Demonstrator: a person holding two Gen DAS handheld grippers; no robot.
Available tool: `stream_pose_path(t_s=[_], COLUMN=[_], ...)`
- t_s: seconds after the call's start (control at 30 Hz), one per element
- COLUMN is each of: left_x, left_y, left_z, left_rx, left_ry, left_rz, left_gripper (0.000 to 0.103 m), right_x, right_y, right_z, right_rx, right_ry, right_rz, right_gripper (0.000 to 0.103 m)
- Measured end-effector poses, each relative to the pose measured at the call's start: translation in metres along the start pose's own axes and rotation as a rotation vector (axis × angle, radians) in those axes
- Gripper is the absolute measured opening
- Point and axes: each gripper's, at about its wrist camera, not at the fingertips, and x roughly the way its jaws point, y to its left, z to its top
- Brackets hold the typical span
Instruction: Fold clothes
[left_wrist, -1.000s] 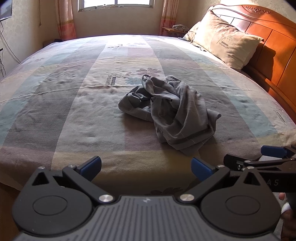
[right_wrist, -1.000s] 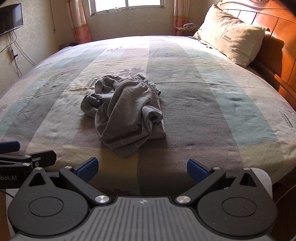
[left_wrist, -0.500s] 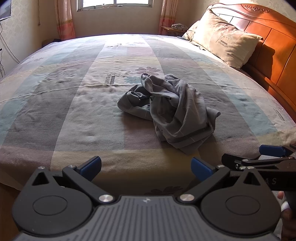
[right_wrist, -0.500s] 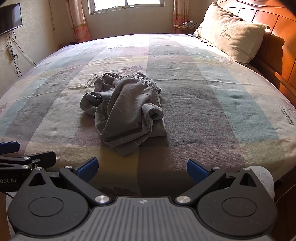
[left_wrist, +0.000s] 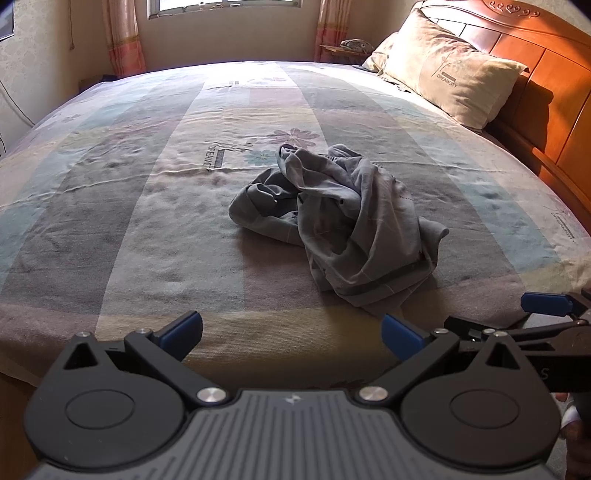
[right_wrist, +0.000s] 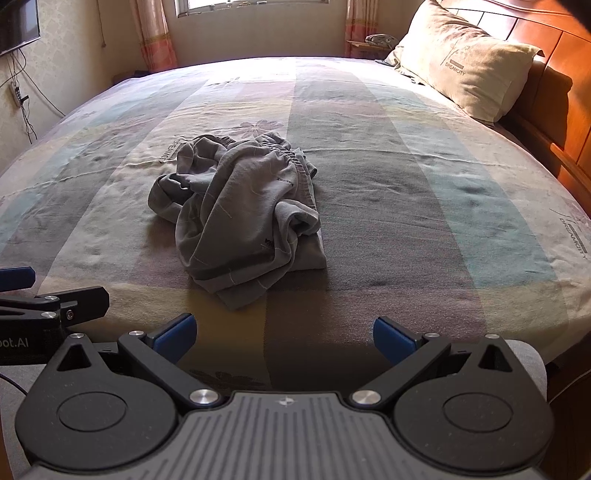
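From the left wrist view, the left gripper (left_wrist: 291, 330) hangs over the near edge of the striped, flower-printed bedsheet (left_wrist: 147, 206), its jaws spread wide and empty. The crumpled grey fabric garment (left_wrist: 343, 225) lies mid-bed, well apart from it.

From the right wrist view, the right gripper (right_wrist: 284, 336) likewise has its jaws spread, holding nothing. The garment (right_wrist: 240, 210) sits ahead, slightly left. A beige pillow (right_wrist: 465, 62) leans on the orange wooden headboard (right_wrist: 554, 55).

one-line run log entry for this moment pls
phase: approach | left gripper: open, empty | right gripper: open, empty | grey garment: crumpled on bed, untouched
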Motion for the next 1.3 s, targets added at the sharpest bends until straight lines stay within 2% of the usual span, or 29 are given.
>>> stream_pose_path(t_s=[0.23, 0.67, 1.03, 1.3], left_x=[0.012, 0.050, 0.108, 0.153], left_y=[0.001, -0.013, -0.038, -0.036], left_z=[0.014, 0.047, 0.077, 0.099], left_rx=[0.004, 0.057, 0.098, 0.100], left_ry=[0.009, 0.065, 0.097, 0.083], left_rz=[0.004, -0.005, -0.053, -0.053], left_gripper=[0.102, 0.102, 0.102, 0.103], right_x=[0.016, 0.047, 0.060, 0.071], right_y=[-0.002, -0.022, -0.056, -0.062], right_z=[0.017, 0.035, 0.053, 0.056], right_rx=[-0.004, -0.032, -0.109, -0.161], right_ry=[0.063, 0.066, 0.022, 0.013], right_rz=[-0.001, 0.060, 0.054, 0.055], right_gripper=[0.103, 0.103, 0.103, 0.103])
